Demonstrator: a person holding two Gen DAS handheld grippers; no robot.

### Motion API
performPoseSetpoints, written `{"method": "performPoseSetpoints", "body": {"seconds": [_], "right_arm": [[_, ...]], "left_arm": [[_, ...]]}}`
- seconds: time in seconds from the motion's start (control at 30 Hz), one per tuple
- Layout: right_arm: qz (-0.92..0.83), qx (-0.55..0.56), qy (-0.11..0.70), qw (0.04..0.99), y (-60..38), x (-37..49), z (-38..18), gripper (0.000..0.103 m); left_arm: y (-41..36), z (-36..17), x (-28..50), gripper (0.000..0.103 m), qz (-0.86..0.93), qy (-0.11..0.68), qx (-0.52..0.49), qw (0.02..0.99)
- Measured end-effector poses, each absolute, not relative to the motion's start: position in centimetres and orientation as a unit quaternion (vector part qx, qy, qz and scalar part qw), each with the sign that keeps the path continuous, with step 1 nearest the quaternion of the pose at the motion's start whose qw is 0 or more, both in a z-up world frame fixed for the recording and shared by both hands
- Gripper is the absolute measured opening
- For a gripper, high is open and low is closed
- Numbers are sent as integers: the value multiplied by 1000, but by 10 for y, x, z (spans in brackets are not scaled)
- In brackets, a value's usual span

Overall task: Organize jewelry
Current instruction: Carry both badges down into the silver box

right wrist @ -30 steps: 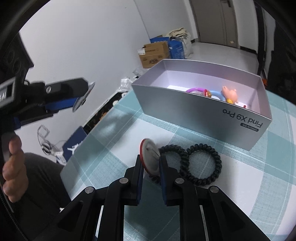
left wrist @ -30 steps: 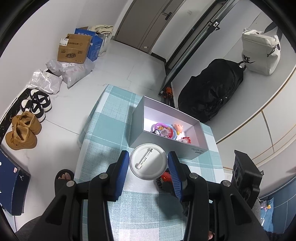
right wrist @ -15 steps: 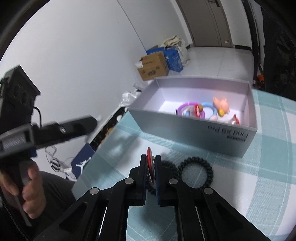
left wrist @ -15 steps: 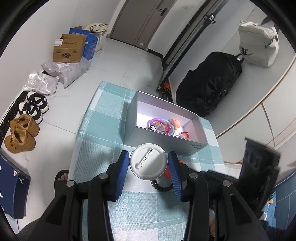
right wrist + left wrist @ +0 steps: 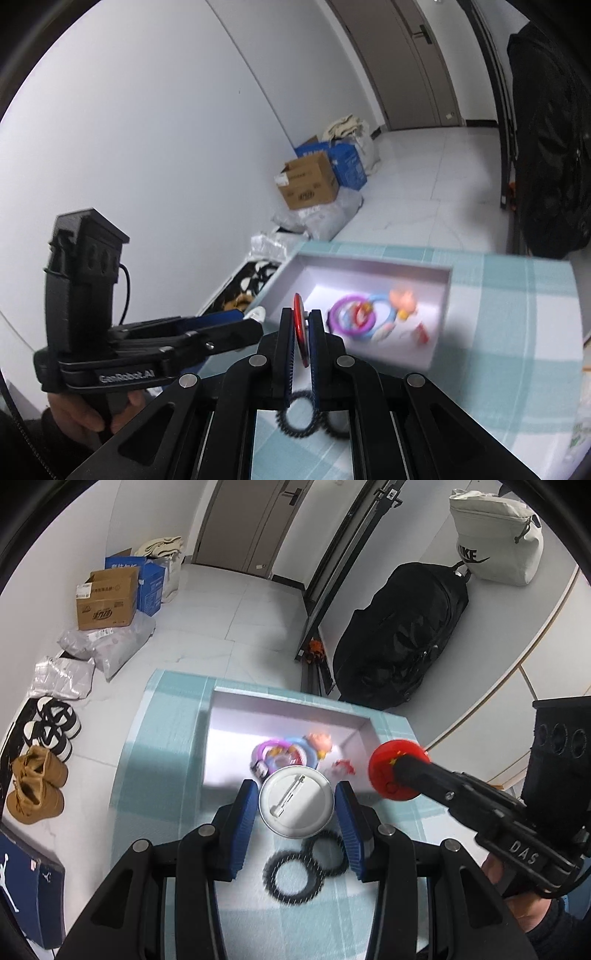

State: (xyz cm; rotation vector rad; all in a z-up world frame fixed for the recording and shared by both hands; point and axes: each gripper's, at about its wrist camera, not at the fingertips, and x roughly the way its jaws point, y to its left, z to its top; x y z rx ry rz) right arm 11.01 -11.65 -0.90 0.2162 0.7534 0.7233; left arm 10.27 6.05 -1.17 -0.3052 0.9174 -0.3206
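Note:
My left gripper (image 5: 296,805) is shut on a round white pin badge (image 5: 296,802), its pin back facing the camera, held above the near wall of the grey box (image 5: 284,705). My right gripper (image 5: 301,334) is shut on a red badge (image 5: 300,332), seen edge-on; it shows as a red disc in the left wrist view (image 5: 397,773), over the box's right end. The box (image 5: 439,321) holds purple and blue rings (image 5: 275,755) and small colourful trinkets. Two black coil hair ties (image 5: 306,864) lie on the checked tablecloth below both grippers.
The small table has a teal checked cloth (image 5: 162,760). On the floor are shoes (image 5: 35,790), cardboard boxes (image 5: 107,600), plastic bags and a black bag (image 5: 400,642). A white wall stands to the left in the right wrist view.
Both grippers have risen and moved forward toward the box with their badges. The right gripper closed fully on the red badge and lifted it off the table, away from the hair ties.

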Motion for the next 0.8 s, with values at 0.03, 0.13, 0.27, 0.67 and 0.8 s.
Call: {"method": "performPoseSetpoints", "body": {"seconds": [0.03,0.13,0.27,0.67,0.8], "right_arm": [[344,103,356,863,-118,115,-7,6],[344,98,352,865,-121,127,-5,6],[344,108,355,862,-127,144,-11,6],[349,129,370,851,-132,173,-31,6],[351,126,376,848,-132,179,-35,6]], "left_arm": [[59,-12,106,38,-153,439,-143,874],[53,-12,118,38,-151,441,-131,875],[47,-11,133,38,-153,440,-122,876],[38,-30,165,38,-154,463,-120,865],[37,-34,170,38,-153,467,-120,862]]}}
